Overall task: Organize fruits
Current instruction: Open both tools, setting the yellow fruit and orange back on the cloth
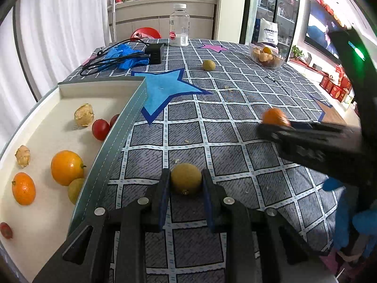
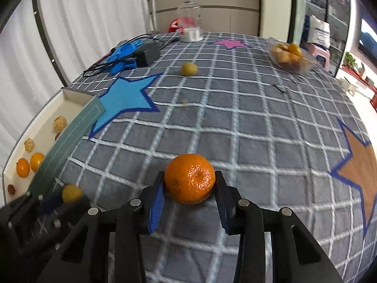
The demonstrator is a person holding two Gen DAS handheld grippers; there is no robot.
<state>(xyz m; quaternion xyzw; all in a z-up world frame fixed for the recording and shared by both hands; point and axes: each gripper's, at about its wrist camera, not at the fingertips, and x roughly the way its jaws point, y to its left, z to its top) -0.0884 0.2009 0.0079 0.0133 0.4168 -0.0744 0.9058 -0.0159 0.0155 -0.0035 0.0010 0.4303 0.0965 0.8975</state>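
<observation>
The checked tablecloth (image 1: 235, 108) fills most of your left wrist view, grey squares with a big blue star (image 1: 165, 89) sewn on at upper centre. Along the left edge of the frame sits the white tray (image 1: 70, 89), its grey-green wall (image 1: 122, 127) running diagonally down beside the star. Inside it you have a large orange (image 1: 67, 167), a smaller mandarin (image 1: 23, 188) lower left, a yellow-green fruit (image 1: 76, 189) touching the wall, two cherry tomatoes (image 1: 100, 129) near the wall, another at the bottom left corner, and two papery husked fruits (image 1: 83, 114).

At the top centre stands a clear bottle (image 1: 180, 26), with a black adapter (image 1: 154, 52) and blue gloves (image 1: 122, 54) to its left. A glass bowl (image 1: 266, 57) of fruit sits upper right, and a lone yellow fruit (image 1: 208, 65) lies between bowl and star.

Your left gripper (image 1: 186, 179), bottom centre, is clamped on a small yellow-green citrus (image 1: 186, 178), both blue pads pressed to its sides, just right of the tray wall.

Your right gripper (image 2: 189, 186), bottom centre of the right wrist view, has its jaws drawn in around an orange mandarin (image 2: 189, 179); the right pad touches the peel, and the left sits against its lower side.
</observation>
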